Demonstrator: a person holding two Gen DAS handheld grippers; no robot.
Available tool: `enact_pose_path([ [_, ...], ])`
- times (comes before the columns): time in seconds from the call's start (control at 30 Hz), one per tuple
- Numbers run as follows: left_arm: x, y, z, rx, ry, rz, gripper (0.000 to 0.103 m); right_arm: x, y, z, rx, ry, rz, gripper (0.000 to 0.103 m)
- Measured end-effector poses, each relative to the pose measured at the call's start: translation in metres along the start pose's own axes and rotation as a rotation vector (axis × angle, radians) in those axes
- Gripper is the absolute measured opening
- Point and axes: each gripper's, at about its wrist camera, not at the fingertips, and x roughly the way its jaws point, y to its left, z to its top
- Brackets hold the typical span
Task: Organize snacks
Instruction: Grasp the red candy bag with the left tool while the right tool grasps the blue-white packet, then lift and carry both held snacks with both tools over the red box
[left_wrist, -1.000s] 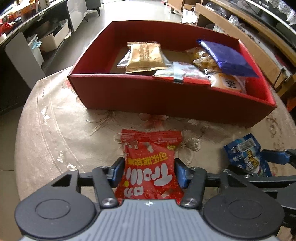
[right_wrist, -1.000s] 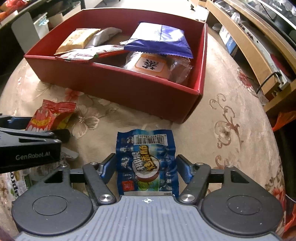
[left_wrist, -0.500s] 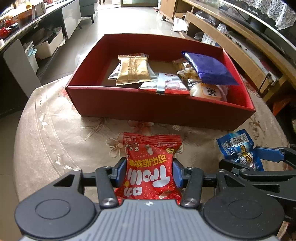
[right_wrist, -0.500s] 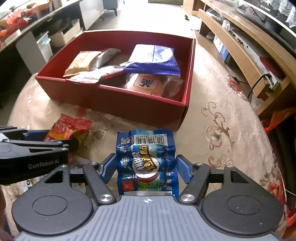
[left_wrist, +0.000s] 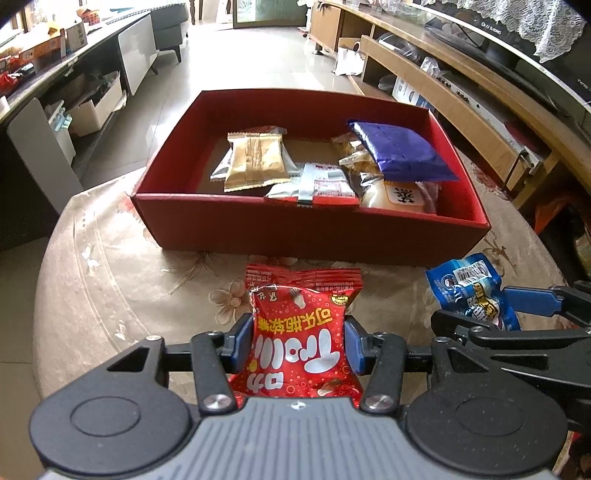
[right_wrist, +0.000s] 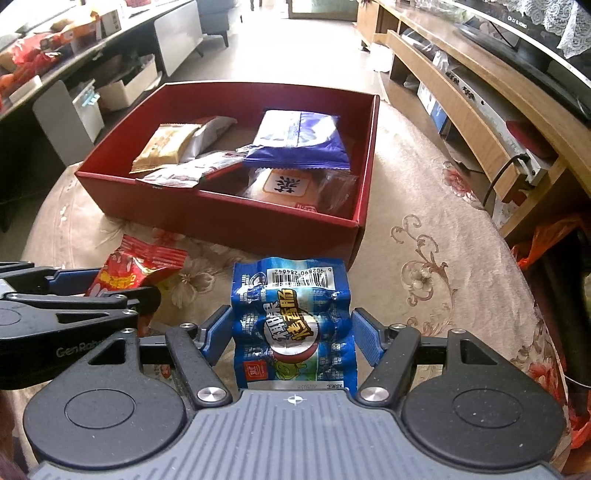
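Note:
My left gripper (left_wrist: 299, 345) is shut on a red snack packet (left_wrist: 299, 332), its blue pads pressing both sides and the packet raised off the table. My right gripper (right_wrist: 291, 334) is shut on a blue sausage packet (right_wrist: 291, 317), also held above the cloth. The left wrist view shows the blue packet (left_wrist: 469, 291) and right gripper (left_wrist: 517, 306) at the right. In the right wrist view, the red packet (right_wrist: 136, 266) and left gripper (right_wrist: 122, 291) are at the left. Ahead of both stands an open red box (left_wrist: 310, 221) (right_wrist: 221, 218) holding several snack packets.
In the box lie a gold packet (left_wrist: 256, 160) on the left and a purple packet (left_wrist: 399, 151) on the right. The round table has a floral cloth (left_wrist: 110, 295). Beyond it is floor, a wooden TV bench (left_wrist: 461, 99) on the right, and grey cabinets (left_wrist: 136, 62) on the left.
Both grippers have risen with their packets, so the box looks smaller and farther. The left jaws narrowed a little on the red packet early on.

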Motion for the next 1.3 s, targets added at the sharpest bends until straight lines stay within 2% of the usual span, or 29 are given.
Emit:
enact_pose_path([
  [0.87,-0.02,-0.003,0.012,0.006,-0.085,0.006,0.05,-0.019,-0.002,0.009,0.028,-0.079,0.0,0.075],
  [1.3,-0.029,0.0,0.031,-0.007,-0.153,0.034,0.05,-0.025,-0.001,0.026,0.051,-0.138,-0.003,0.075],
])
